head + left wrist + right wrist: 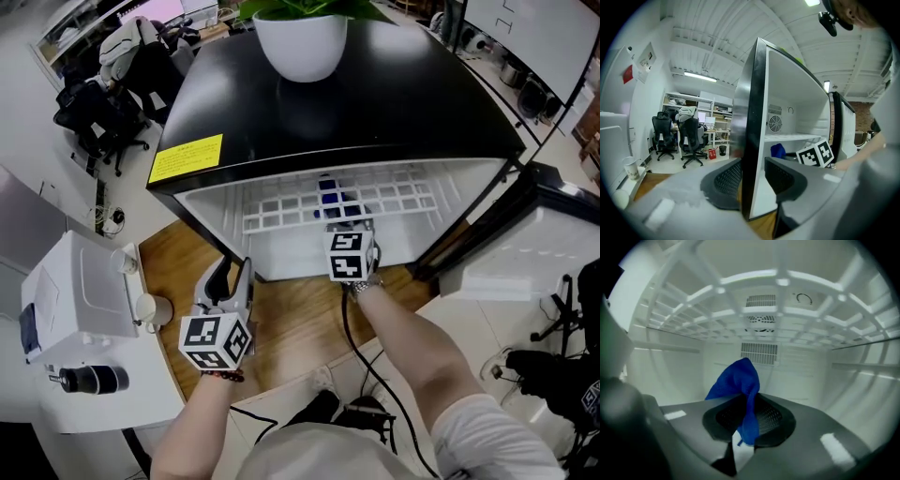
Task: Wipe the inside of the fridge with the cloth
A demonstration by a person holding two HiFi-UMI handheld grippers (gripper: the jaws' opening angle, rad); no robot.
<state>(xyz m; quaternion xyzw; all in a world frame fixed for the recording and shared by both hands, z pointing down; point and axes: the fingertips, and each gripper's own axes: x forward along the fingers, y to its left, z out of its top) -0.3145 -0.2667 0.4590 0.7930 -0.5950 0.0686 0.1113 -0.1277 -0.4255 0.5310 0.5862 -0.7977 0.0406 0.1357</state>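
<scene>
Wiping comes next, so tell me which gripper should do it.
Right. The right gripper holds the blue cloth inside the fridge; the left gripper only grips its side wall.

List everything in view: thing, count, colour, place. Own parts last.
fridge: one, black outside, white inside, centre, door open
wire shelf: one, white, inside fridge
cloth: one, blue, in right gripper's jaws
plant pot: one, white, atop fridge
label: one, yellow, fridge top's left corner
office chairs: two, black, background left
machine: one, white, left of fridge
floor: one, wooden, under fridge
left gripper: one, grey, closed on fridge's left wall
right gripper: one, grey, inside fridge, holding cloth
</scene>
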